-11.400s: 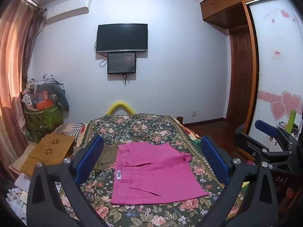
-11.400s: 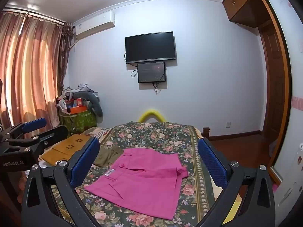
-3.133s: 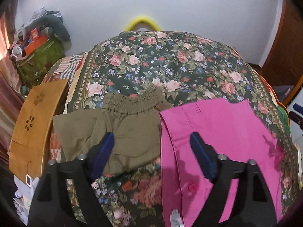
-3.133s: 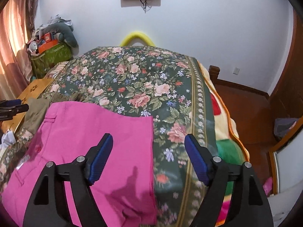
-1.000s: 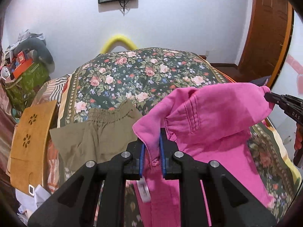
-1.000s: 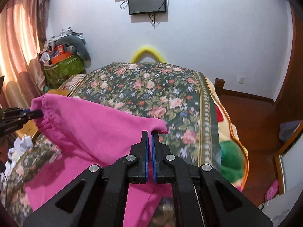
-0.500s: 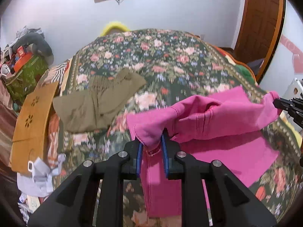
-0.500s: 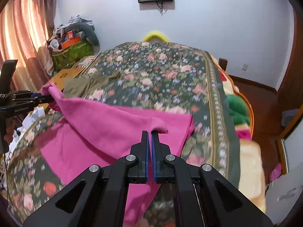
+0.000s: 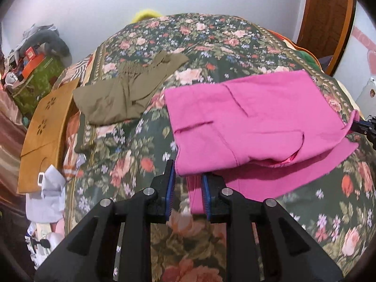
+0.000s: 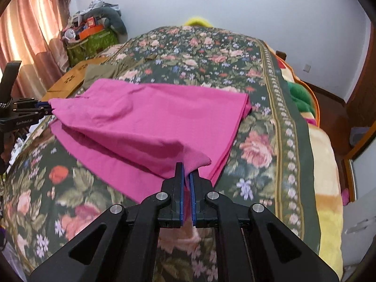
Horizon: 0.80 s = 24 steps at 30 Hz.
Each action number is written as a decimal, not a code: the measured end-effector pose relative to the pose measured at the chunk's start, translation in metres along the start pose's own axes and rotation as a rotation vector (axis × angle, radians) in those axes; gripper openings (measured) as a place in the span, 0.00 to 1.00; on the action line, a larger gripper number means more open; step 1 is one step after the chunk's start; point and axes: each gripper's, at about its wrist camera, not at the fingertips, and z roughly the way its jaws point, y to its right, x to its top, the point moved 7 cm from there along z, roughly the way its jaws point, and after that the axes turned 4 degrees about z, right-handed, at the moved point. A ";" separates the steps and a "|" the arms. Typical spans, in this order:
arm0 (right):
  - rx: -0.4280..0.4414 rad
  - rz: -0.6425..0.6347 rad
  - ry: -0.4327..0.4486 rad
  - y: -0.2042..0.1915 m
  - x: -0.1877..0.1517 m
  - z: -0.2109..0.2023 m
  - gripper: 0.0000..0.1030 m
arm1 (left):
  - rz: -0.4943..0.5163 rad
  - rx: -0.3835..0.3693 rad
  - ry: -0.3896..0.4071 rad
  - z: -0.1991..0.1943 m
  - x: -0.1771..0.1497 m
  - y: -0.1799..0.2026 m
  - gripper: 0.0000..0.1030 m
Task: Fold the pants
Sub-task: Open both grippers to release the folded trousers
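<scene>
Pink pants [image 9: 246,122] lie folded over on the flowered bed [image 9: 211,35], the upper layer nearly flat on the lower one. My left gripper [image 9: 186,171] has the near left corner between its blue pads, which stand a little apart. In the right wrist view that corner is drawn to a point at the left gripper [image 10: 48,108]. My right gripper [image 10: 186,171] is shut on the other corner of the pink pants [image 10: 145,117], which peaks up from the pads. The left wrist view has the right gripper [image 9: 353,127] at the far right edge.
Olive shorts [image 9: 122,96] lie crumpled left of the pants. A wooden board [image 9: 44,127] and white items [image 9: 47,197] sit off the bed's left side, with a green bag [image 9: 35,80] beyond. A wooden door [image 9: 326,11] is at right; the bed's right edge [image 10: 329,164] drops off.
Both grippers have come down and toward the near edge, carrying the lifted pink layer over the rest. It now lies almost flat. The left jaws stand slightly wider apart.
</scene>
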 end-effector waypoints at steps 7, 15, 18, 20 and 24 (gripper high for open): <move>-0.004 0.004 -0.034 0.002 -0.018 -0.008 0.16 | 0.003 0.025 -0.019 -0.006 -0.016 -0.003 0.23; -0.009 0.030 -0.006 0.007 -0.017 -0.036 0.32 | -0.001 0.050 0.016 -0.035 -0.011 -0.011 0.48; 0.010 0.028 0.037 0.001 -0.009 -0.050 0.39 | 0.002 0.044 0.061 -0.052 -0.003 -0.009 0.59; 0.028 0.016 0.058 -0.007 -0.001 -0.057 0.41 | 0.003 0.038 0.087 -0.061 0.004 -0.006 0.69; 0.071 -0.025 0.079 -0.028 0.012 -0.055 0.54 | 0.041 0.041 0.118 -0.065 0.017 0.004 0.78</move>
